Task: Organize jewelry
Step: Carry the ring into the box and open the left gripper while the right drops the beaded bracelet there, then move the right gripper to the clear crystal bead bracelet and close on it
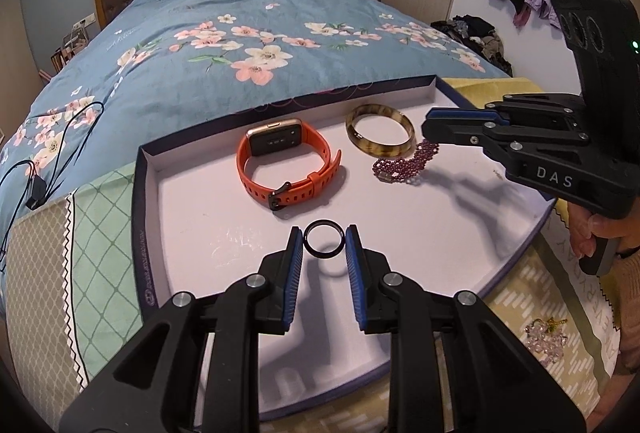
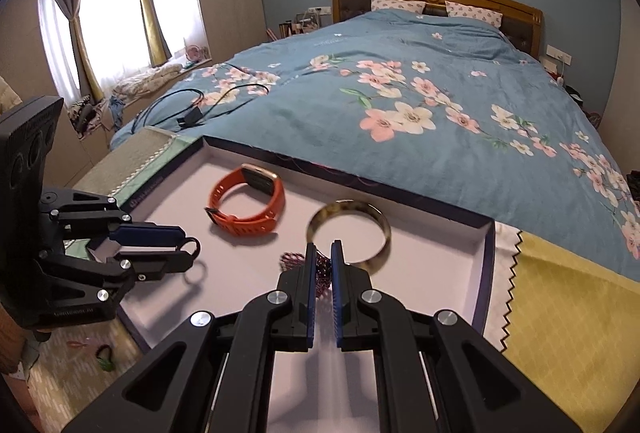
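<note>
Left wrist view: the left gripper (image 1: 324,243) is clamped on a black ring (image 1: 324,241), carrying it just above the white floor of the box lid (image 1: 180,217) at lower centre. To the upper right, the right gripper (image 1: 430,127) is pinched tight on the purple bead bracelet (image 1: 404,165), whose tail trails onto the lid beside the horn-coloured bangle (image 1: 379,130). The orange watch (image 1: 286,163) lies at centre, already placed. Looks like a double drop-off in progress; next, each gripper should lower to a bare patch clear of the others and let go gently.
</note>
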